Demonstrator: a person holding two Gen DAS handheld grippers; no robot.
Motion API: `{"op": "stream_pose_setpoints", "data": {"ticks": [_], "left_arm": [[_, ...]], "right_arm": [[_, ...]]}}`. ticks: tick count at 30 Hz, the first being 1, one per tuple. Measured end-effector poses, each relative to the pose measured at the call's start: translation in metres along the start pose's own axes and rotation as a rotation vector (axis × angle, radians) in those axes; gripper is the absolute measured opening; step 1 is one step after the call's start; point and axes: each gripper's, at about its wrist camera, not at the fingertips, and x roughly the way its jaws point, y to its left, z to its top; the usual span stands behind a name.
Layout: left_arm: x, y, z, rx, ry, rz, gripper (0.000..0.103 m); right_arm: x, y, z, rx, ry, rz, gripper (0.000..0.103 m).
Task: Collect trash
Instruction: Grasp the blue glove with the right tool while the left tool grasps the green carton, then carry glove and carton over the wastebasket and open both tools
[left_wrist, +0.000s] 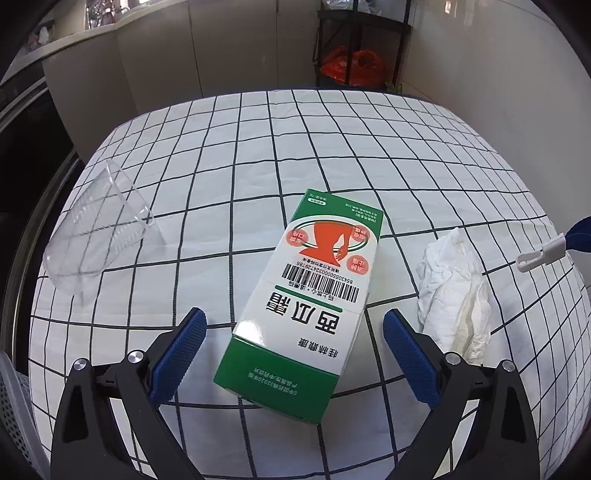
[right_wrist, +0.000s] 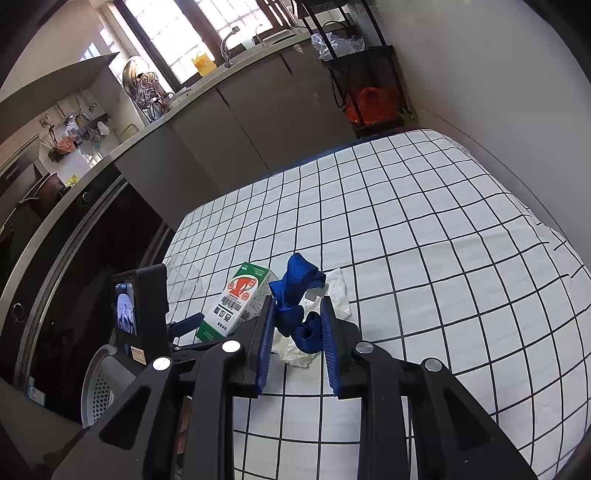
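A green and white carton (left_wrist: 306, 295) lies flat on the checked tablecloth (left_wrist: 332, 147). My left gripper (left_wrist: 295, 315) hangs open just above its near end, one blue pad on each side, neither touching it. A clear plastic cup (left_wrist: 96, 236) lies on its side to the left. A crumpled white tissue (left_wrist: 454, 291) rests to the right. My right gripper (right_wrist: 298, 301) is shut on a bunched blue strap (right_wrist: 295, 280), held above the tissue (right_wrist: 338, 291). The strap's white clip (left_wrist: 543, 253) shows at the right edge of the left wrist view. The carton (right_wrist: 236, 302) also appears in the right wrist view.
A white perforated basket (right_wrist: 103, 380) stands off the table's near left corner. Behind the table are a kitchen counter (right_wrist: 207, 96) and a black rack holding a red bag (left_wrist: 351, 66). A wall (right_wrist: 480, 74) runs along the table's right side.
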Motion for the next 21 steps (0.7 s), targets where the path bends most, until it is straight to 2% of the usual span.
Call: {"op": "stream_pose_setpoints", "data": {"ticks": [1,2,4,6,9,14,21], "left_arm": [[0.001,-0.002,-0.001,0.002,0.003,0.003,0.09],[0.003,-0.003,-0.001,0.004,0.009,0.005,0.082],[0.002,-0.004,-0.003,-0.001,0.003,0.0,0.076],[-0.001,-0.005,-0.002,0.004,-0.004,-0.006,0.061],[-0.006,-0.007,-0.004,0.01,-0.005,-0.013,0.054],[-0.03,0.001,-0.01,0.006,-0.052,0.004,0.052],[-0.089,0.028,-0.023,-0.028,-0.143,0.052,0.052]], "right_arm": [[0.0,-0.001,0.0,0.002,0.0,0.002,0.024],[-0.001,-0.001,0.0,0.003,-0.001,0.001,0.024],[-0.001,-0.001,0.0,0.004,-0.002,0.004,0.024],[-0.002,0.0,-0.001,-0.002,-0.003,0.003,0.024],[-0.002,0.002,-0.001,-0.009,-0.003,0.0,0.024],[-0.005,0.005,-0.001,-0.011,-0.01,0.003,0.024],[-0.008,0.022,-0.006,-0.054,-0.016,0.018,0.024]]}}
